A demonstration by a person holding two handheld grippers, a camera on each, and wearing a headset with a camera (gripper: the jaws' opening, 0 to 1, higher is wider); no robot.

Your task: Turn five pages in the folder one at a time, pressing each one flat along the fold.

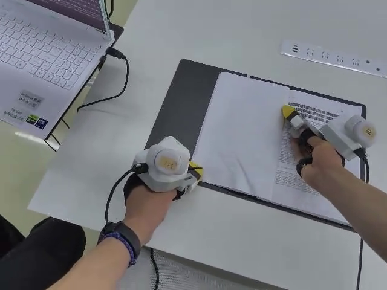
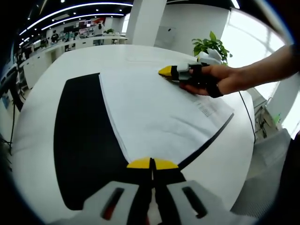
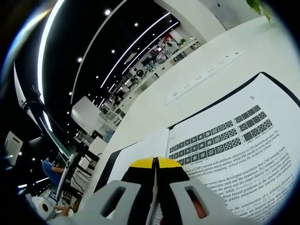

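The folder lies open on the table, the fingers of the left gripper and the right gripper both closed and empty, so the turned page may crease if pressed away from the fold.

Bright, even light leaves soft shadows on the white table. Both gripper views bend strongly at the edges. The ceiling strips glare and the window is blown out.

1. The left gripper is held low in the left hand, jaws closed together, wrist bent inward.
2. The right gripper is held in the right hand, jaws closed, forearm extended forward.
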